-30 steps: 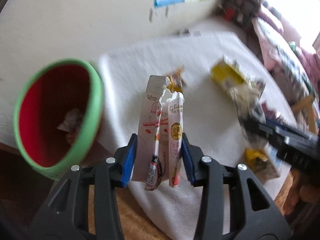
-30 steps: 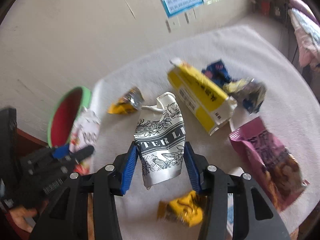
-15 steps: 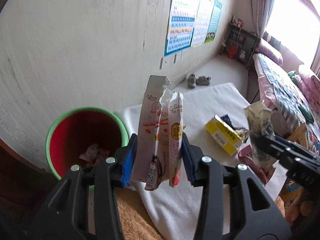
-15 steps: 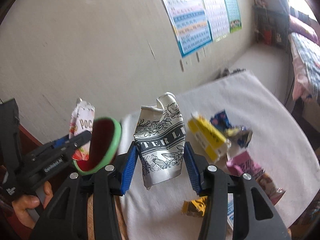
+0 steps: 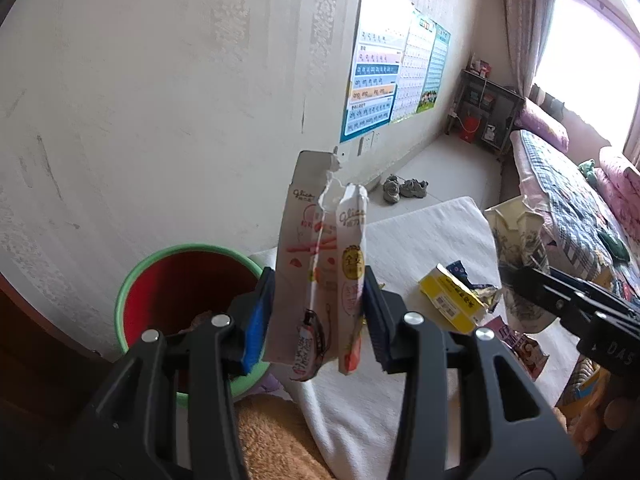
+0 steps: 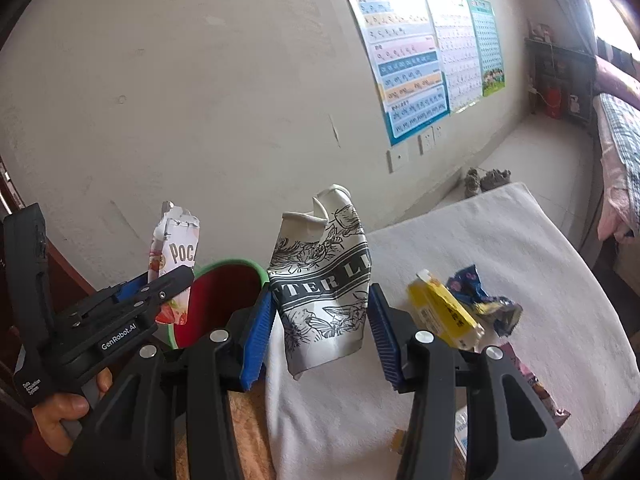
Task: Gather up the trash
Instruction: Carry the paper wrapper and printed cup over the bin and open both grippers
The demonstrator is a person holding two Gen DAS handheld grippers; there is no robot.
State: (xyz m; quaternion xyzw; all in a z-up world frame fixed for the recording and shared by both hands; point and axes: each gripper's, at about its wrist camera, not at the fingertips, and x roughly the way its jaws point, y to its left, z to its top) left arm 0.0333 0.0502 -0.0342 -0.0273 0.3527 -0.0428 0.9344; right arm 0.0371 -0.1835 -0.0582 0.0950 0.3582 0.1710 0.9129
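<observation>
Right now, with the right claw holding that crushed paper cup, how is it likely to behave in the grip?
The crushed paper cup looks light and soft: its rim is folded in, so it will probably deform further under pressure. Held between the right claw pads with its bottom hanging free, it seems unlikely to slip, and probably drops easily.

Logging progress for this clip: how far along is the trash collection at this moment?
Partly done. The green bin already holds some crumpled scraps. In hand: the left claw grips a torn Pocky box, and the right claw grips a crushed paper cup; neither is dropped yet. Left on the white cloth: a yellow box, a blue wrapper and a pink packet.
</observation>
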